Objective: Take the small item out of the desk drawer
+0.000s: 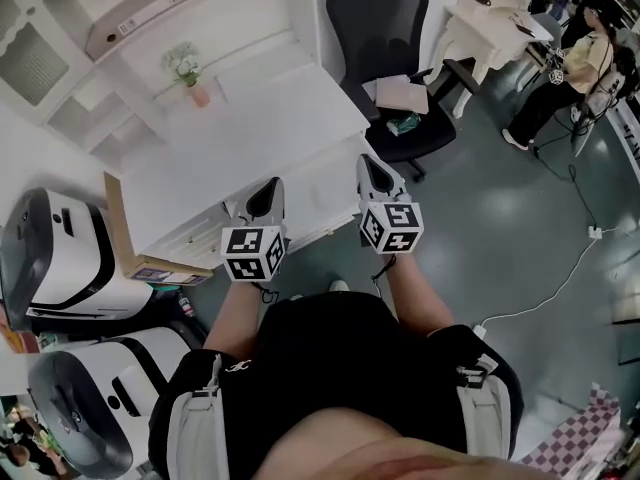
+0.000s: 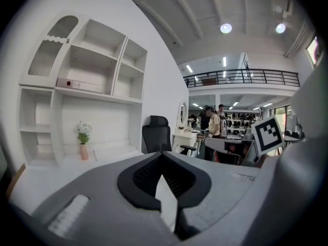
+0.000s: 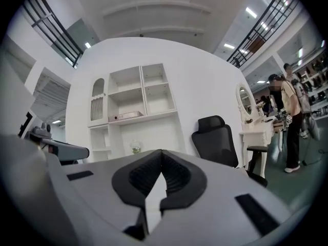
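Observation:
A white desk [image 1: 250, 138] with a shelf hutch stands in front of me. Its drawer fronts [image 1: 318, 210] along the near edge look closed, and the small item is hidden from every view. My left gripper [image 1: 267, 192] is shut and empty, with its tip over the desk's front edge. To its right, my right gripper [image 1: 372, 166] is also shut and empty, just off the desk's front right corner. The left gripper view shows the left gripper [image 2: 163, 157] with its jaws closed and pointing over the desktop. In the right gripper view, the right gripper [image 3: 161, 154] also has its jaws together.
A black office chair [image 1: 392, 43] with items on its seat stands right of the desk. A small flower vase [image 1: 190, 80] sits on the desktop. White machines [image 1: 60, 258] and a brown board [image 1: 118, 230] stand at the left. A cable [image 1: 560, 278] lies on the floor, and a person [image 1: 575, 68] is at the far right.

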Tool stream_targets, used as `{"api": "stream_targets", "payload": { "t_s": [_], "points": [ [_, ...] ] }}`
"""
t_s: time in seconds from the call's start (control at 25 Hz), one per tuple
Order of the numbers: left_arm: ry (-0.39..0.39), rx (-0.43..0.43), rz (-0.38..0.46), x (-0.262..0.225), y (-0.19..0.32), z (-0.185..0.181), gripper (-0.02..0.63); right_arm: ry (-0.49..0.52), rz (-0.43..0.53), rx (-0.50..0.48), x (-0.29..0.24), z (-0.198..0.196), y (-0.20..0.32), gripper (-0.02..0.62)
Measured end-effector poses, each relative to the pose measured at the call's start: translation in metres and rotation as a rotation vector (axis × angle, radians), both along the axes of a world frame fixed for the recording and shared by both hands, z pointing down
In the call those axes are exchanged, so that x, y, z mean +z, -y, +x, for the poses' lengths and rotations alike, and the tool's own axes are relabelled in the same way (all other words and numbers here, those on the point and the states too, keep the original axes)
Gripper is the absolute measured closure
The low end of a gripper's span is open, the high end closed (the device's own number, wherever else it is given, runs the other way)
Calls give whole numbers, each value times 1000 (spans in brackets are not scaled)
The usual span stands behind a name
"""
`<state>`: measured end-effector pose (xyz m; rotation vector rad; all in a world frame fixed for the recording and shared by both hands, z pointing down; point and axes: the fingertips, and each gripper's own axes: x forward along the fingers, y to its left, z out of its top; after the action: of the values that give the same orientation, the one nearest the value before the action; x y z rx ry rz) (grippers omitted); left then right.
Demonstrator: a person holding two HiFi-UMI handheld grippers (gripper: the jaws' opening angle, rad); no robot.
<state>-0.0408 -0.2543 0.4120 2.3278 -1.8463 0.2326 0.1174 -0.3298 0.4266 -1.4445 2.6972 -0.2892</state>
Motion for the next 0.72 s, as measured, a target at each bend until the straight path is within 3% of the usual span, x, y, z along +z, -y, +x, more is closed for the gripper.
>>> {"api": "stream_targets", "payload": {
  "t_s": [0.4,0.56,0.72],
  "points": [
    [-21,-29,-26,13,37,-38,594,-110,-66,-73,33,-51,35,598],
    [-28,-33,-28,17,42,-52,594,-161,-116,-136,53,-78,41,494],
    [-38,-70,-38,22,42,-75,594,-232,-183,-183,81,-104,47,443]
  ]
}}
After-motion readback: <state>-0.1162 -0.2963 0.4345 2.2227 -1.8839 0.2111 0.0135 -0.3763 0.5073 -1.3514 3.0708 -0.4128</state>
